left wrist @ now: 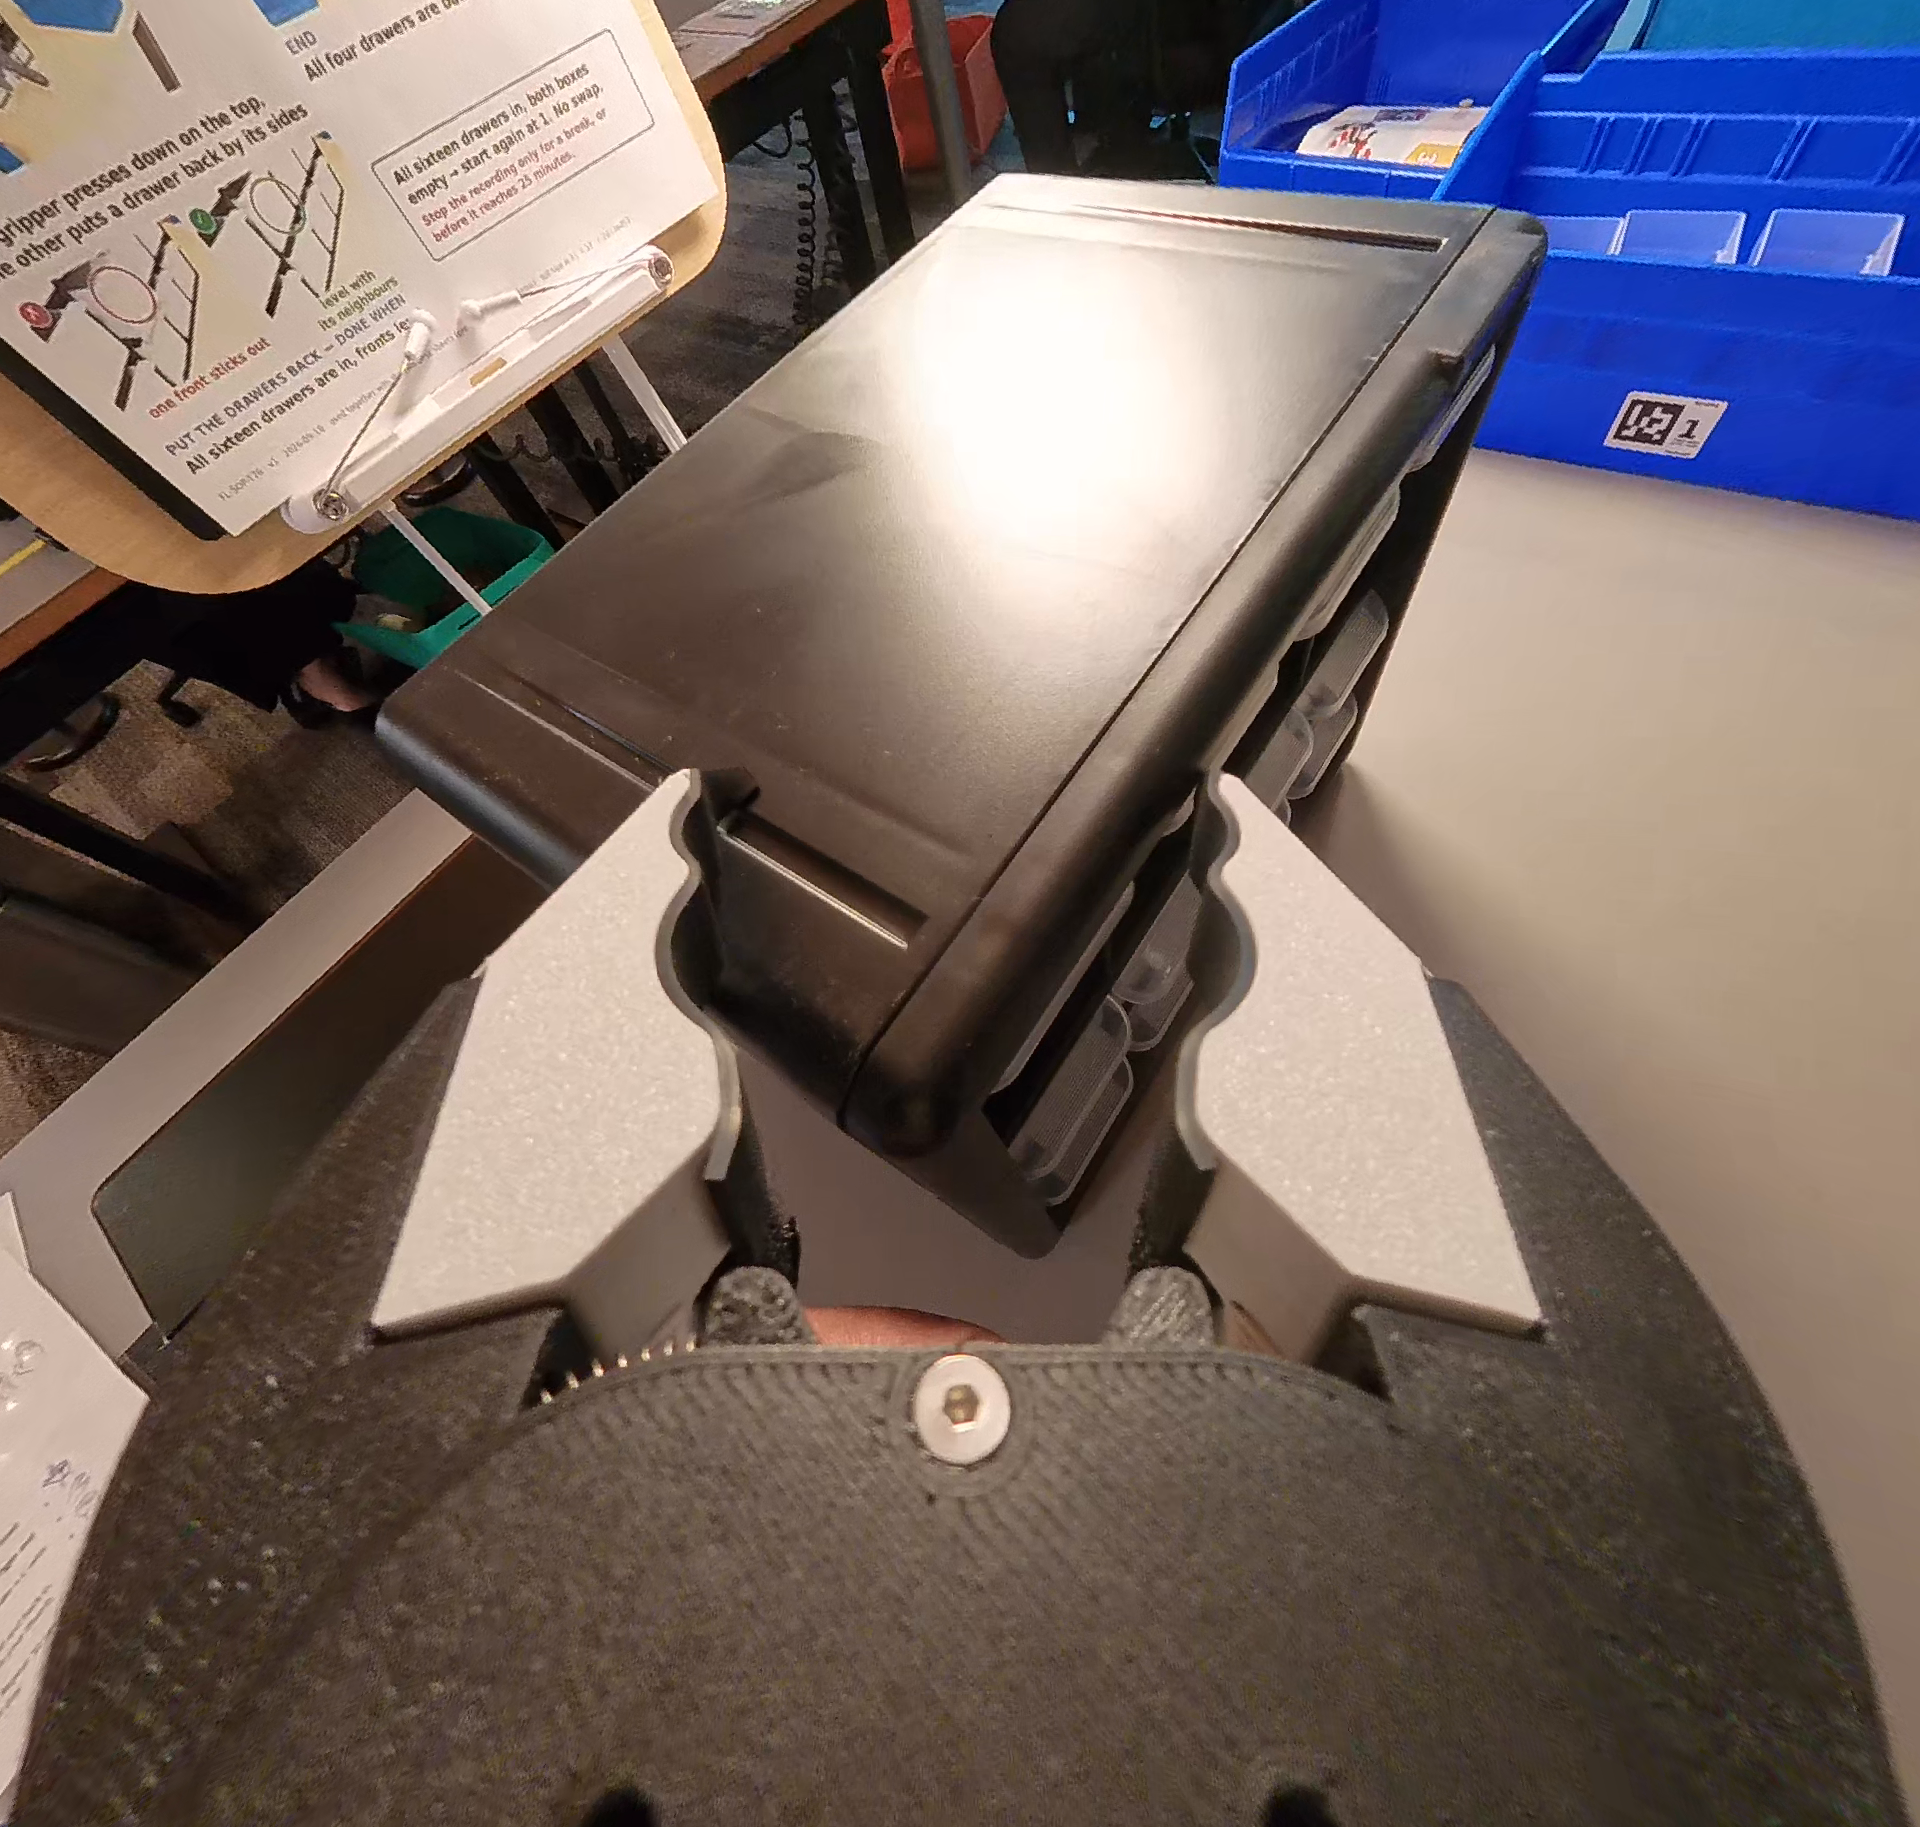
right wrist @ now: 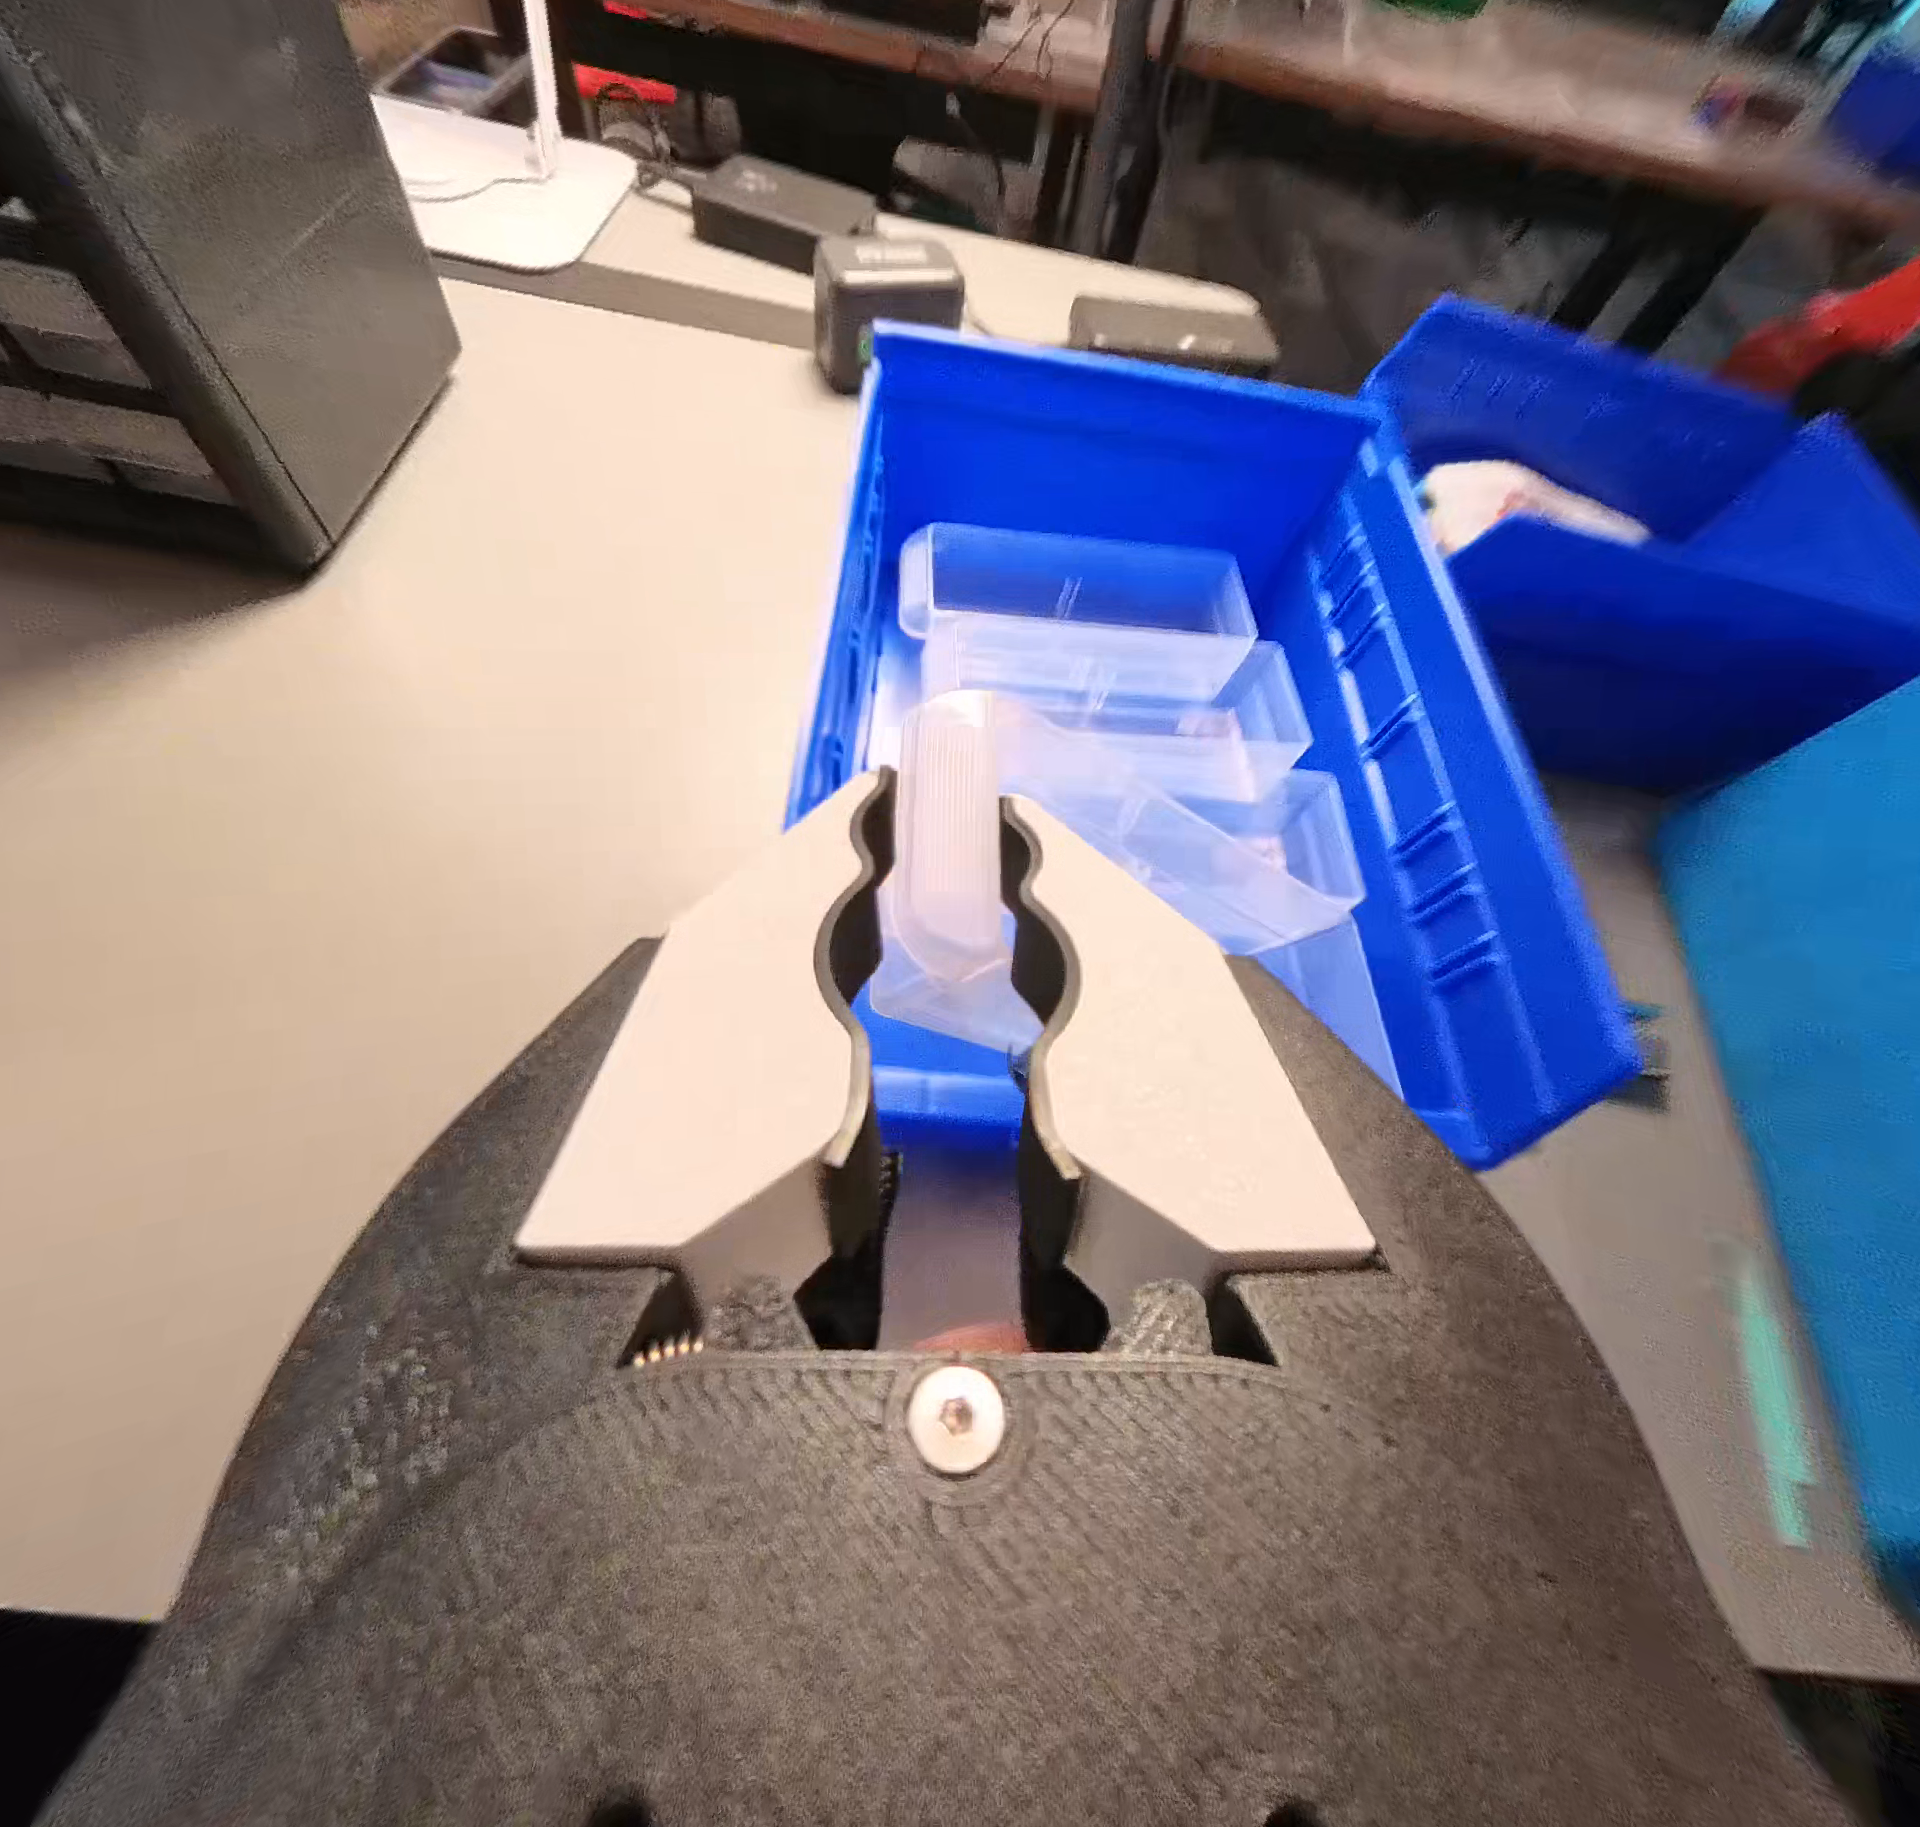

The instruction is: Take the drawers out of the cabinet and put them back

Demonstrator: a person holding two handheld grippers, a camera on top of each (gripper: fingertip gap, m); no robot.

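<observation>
Slippage is the hazard we weigh first: our right gripper is closed narrow on the ribbed front handle of a clear plastic drawer, both pads pressing that slim tab while the body hangs off to one side over the blue plastic bin. We judge that smooth plastic held by so small a tab could twist or drop, and a swinging rear corner might catch on the bin wall or on the other clear drawers lying stacked loosely inside.

Our left gripper stands wide, astride the near corner of the black plastic drawer cabinet, whose top it rests over; we cannot tell whether either pad touches it. If the cabinet is not steadied, it could slide on the pale bench.

The cabinet has clear drawers in the slots along its front edge. A second blue bin behind holds a printed white packet, and the near bin shows clear drawers in this view too.
</observation>
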